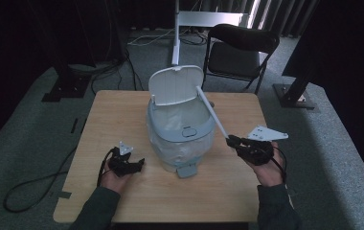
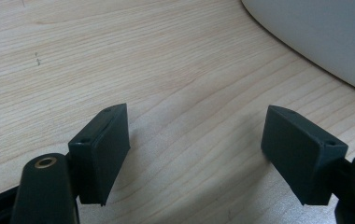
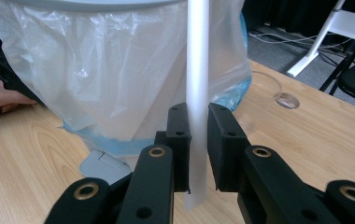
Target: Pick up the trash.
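A small pedal bin [image 1: 180, 136] stands mid-table with its white lid [image 1: 176, 85] flipped up and a clear plastic liner [image 3: 119, 70] draped over its sides. My right gripper [image 1: 231, 140] is shut on the lower end of a long white stick [image 1: 212, 112] that slants up and left to the bin's rim; in the right gripper view the stick [image 3: 197, 84] runs straight up between the jaws of the gripper [image 3: 198, 140]. My left gripper [image 1: 137, 164] rests low on the table left of the bin, open, nothing between its jaws [image 2: 194, 144].
The bin's grey foot pedal [image 1: 187, 170] sticks out toward me. The wooden table [image 1: 122, 110] has a round cable hole [image 3: 287, 99] behind the bin. A black folding chair [image 1: 240, 52] and a white stand [image 1: 176, 33] are beyond the table. Cables trail on the floor at left.
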A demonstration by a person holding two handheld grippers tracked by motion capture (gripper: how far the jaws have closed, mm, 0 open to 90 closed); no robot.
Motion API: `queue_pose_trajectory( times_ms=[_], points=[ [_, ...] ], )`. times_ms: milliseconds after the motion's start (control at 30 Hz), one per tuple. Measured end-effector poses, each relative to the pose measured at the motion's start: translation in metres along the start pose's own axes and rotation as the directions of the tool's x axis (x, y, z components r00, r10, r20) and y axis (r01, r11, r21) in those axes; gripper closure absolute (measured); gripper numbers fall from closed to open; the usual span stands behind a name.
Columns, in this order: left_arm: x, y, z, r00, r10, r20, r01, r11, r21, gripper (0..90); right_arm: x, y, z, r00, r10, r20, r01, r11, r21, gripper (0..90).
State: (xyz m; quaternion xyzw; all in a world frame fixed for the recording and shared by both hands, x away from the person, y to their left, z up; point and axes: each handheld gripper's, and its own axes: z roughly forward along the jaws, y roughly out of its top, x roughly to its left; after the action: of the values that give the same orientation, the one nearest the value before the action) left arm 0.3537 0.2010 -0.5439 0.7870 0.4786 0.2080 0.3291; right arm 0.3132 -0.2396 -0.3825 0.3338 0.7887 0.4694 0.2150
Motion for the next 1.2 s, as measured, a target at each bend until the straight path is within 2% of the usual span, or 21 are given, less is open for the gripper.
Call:
queue_pose_trajectory(
  times_ms=[233,367,567,733,933,1200],
  points=[
    [0.000,0.000,0.000,1.0000,0.000,0.000,0.000,1.0000,0.000,23.4,0.003,0.003,0.008,0.9997,-0.018,-0.016,0.019,1.000,0.017,79.2],
    [0.000,0.000,0.000,1.0000,0.000,0.000,0.000,1.0000,0.000,23.4,0.004,0.007,0.020,0.9990,-0.038,-0.025,0.039,0.998,0.040,79.2],
    [0.000,0.000,0.000,1.0000,0.000,-0.001,0.000,1.0000,0.000,23.4,0.007,0.011,0.029,0.9975,-0.068,-0.018,0.069,0.996,0.061,79.8],
    [0.000,0.000,0.000,1.0000,0.000,0.000,0.000,1.0000,0.000,23.4,0.007,0.016,0.023,0.9972,-0.073,-0.014,0.074,0.997,0.039,79.9],
    [0.000,0.000,0.000,1.0000,0.000,0.000,0.000,1.0000,0.000,23.4,0.001,0.024,0.014,0.9973,-0.073,0.005,0.073,0.997,0.011,79.9],
    [0.000,0.000,0.000,1.0000,0.000,-0.001,0.000,1.0000,0.000,23.4,0.000,0.034,0.011,0.9964,-0.083,0.017,0.083,0.997,0.001,80.0]
  ],
)
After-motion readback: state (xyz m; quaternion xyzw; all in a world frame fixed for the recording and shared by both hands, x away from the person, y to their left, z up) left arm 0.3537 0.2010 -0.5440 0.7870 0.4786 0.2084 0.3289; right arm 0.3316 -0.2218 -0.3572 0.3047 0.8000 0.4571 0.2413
